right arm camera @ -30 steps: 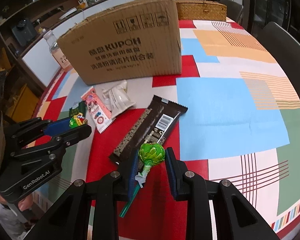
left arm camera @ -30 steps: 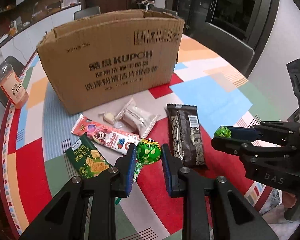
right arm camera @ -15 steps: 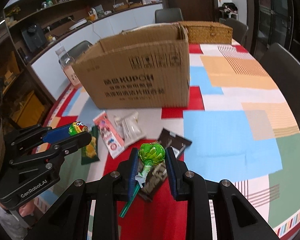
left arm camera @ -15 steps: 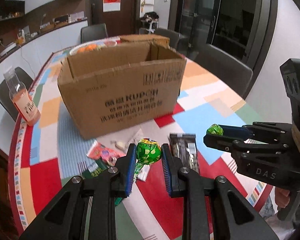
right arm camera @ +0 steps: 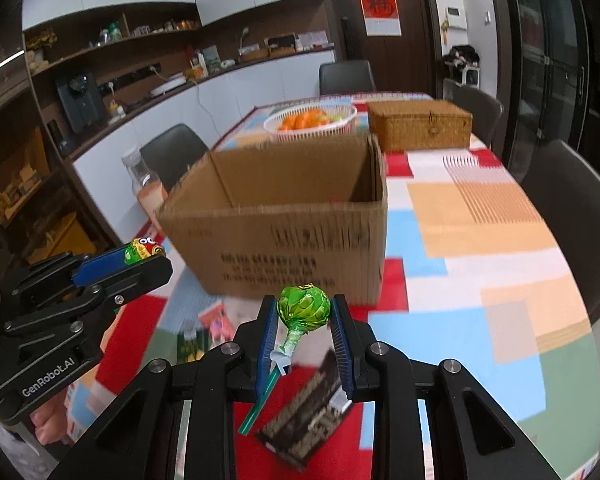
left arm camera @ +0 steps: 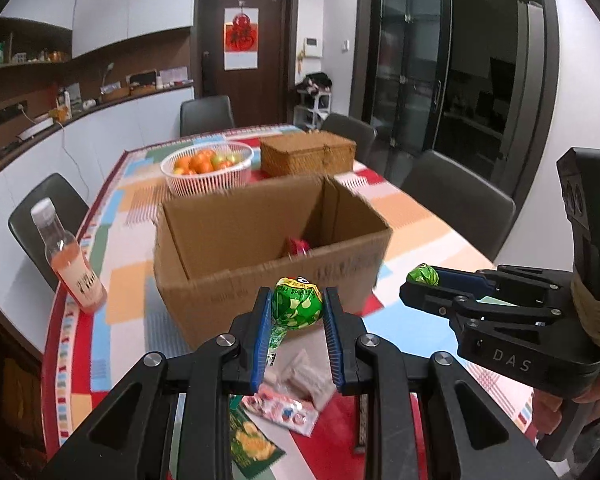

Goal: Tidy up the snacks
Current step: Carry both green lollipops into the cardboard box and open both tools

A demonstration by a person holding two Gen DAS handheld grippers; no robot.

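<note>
My left gripper is shut on a green lollipop with a cartoon face, held in the air just in front of the open cardboard box. My right gripper is shut on a second green lollipop, also raised before the box. Each gripper shows in the other's view: the right, the left. A red packet lies inside the box. Snack packets, a green cracker pack and a dark chocolate bar lie on the table below.
A drink bottle stands left of the box. A white fruit basket and a wicker case sit behind it. Dark chairs ring the patchwork table.
Both grippers have risen from low over the snacks to the height of the box's rim, each still holding its lollipop. The box's inside has come into view.
</note>
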